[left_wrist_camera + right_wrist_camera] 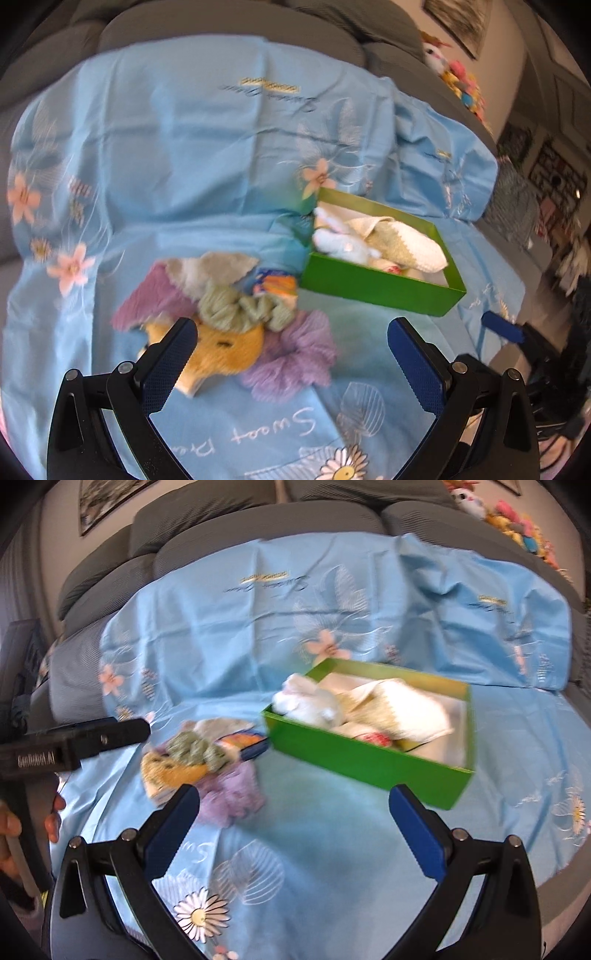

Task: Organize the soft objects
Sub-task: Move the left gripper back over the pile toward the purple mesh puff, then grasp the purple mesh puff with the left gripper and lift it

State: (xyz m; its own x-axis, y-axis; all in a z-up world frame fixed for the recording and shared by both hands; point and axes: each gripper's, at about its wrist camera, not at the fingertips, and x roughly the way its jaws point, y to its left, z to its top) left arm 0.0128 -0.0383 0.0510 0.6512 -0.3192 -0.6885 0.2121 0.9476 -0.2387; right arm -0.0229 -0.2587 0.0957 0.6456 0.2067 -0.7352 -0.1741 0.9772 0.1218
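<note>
Judging by the green box (373, 286), already holding white plush, you're partway; both grippers (291, 350) (295, 816) gape empty, the scrunchie pile (236, 314) remains.

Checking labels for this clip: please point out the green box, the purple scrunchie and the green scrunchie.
green box (376, 286): left wrist view, near outer wall.
purple scrunchie (291, 354): left wrist view, fluffy middle.
green scrunchie (243, 304): left wrist view, ruffled middle.

White script reading "Sweet" runs along the near edge of the blue sheet (184, 147). "GenRobot.AI" stands on the black body of the left claw (35, 759). The far script on the sheet is too blurred to read.
</note>
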